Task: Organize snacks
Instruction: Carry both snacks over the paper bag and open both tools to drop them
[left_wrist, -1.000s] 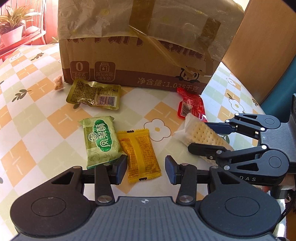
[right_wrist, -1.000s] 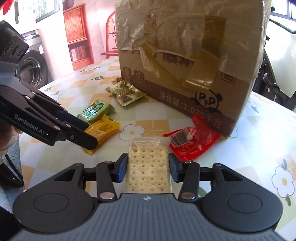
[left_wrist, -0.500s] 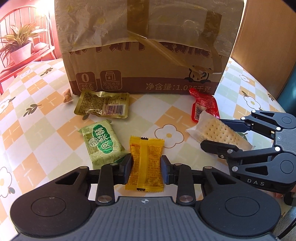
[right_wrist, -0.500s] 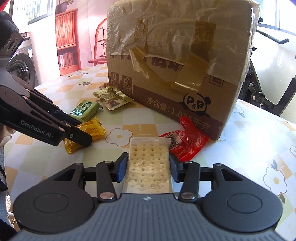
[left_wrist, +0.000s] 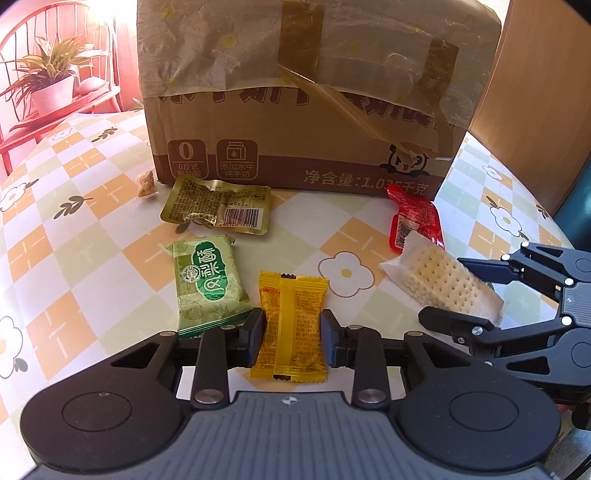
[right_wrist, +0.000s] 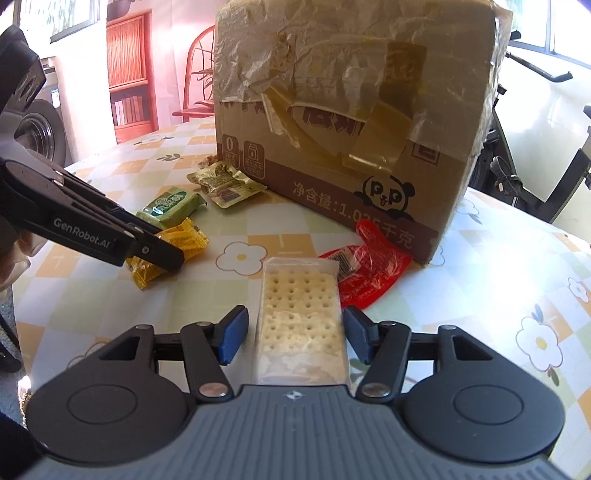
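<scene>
Lying flat on the bench, left to right, are a green packet, a yellow packet, and a cracker pack overlapping a red pouch. Light and crinkly, the yellow one suits its side-edge hold; the left gripper jaws, wide a second ago, have closed onto it. Brittle crackers need gentle long-edge pressure; the right gripper jaws have just opened off them.

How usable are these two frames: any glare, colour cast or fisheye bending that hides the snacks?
Left wrist view: hard sun, reddish cast upper left, cardboard box edges bowed, yellow packet sharp. Right wrist view: glare whitens the table at right, tape on the box shines, cracker pack stays legible.
</scene>
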